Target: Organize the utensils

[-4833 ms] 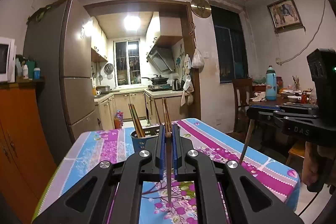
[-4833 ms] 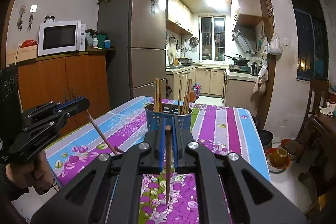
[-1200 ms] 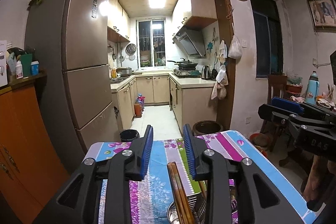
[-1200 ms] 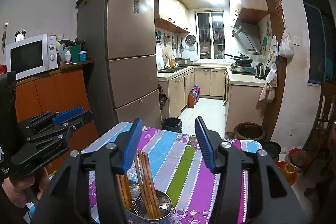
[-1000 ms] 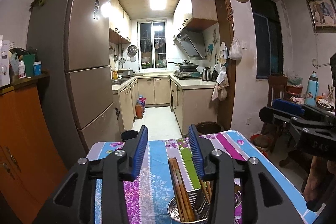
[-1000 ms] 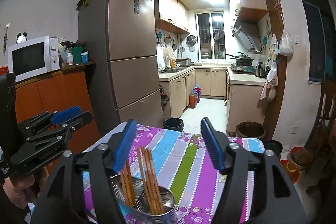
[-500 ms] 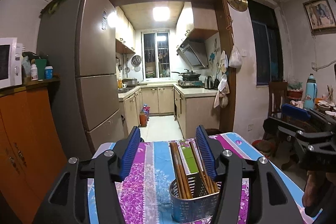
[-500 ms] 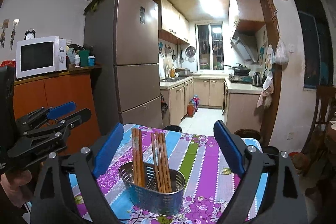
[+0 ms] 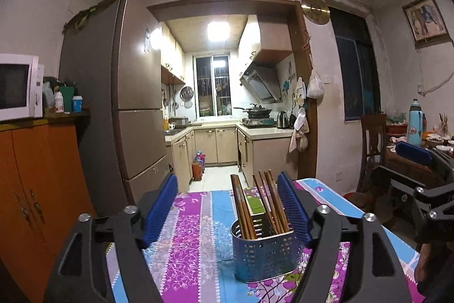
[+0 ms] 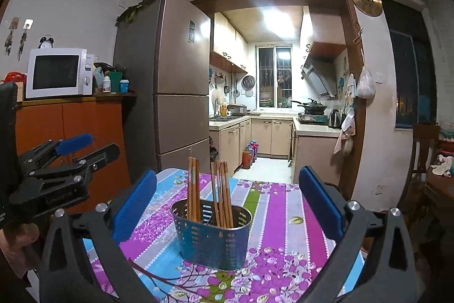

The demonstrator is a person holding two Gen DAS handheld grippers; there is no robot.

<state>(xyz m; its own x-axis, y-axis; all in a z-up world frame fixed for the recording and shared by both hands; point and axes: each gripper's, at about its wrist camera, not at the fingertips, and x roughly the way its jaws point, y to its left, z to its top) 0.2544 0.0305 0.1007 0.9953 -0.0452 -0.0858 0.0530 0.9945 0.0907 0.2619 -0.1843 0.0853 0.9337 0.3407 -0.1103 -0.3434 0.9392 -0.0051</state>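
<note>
A perforated metal utensil holder point(image 9: 265, 256) stands on the flowered tablecloth point(image 9: 187, 243) and holds several brown chopsticks point(image 9: 242, 210) upright. It also shows in the right wrist view point(image 10: 212, 236) with its chopsticks point(image 10: 221, 196). My left gripper point(image 9: 227, 206) is open and empty, a little back from the holder. My right gripper point(image 10: 227, 203) is open wide and empty, also back from the holder. The left gripper shows at the left of the right wrist view point(image 10: 73, 149), and the right gripper at the right of the left wrist view point(image 9: 411, 161).
The table point(image 10: 283, 206) ends shortly behind the holder. Beyond stand a fridge point(image 10: 176, 93), an orange cabinet point(image 10: 71, 132) with a microwave point(image 10: 58, 73), and the kitchen doorway. A wooden chair point(image 9: 373, 144) and a cluttered side table stand at the right.
Both grippers had been shut on a chopstick each; now they are open and empty. Over the last second both drew back from the holder and opened wider.
</note>
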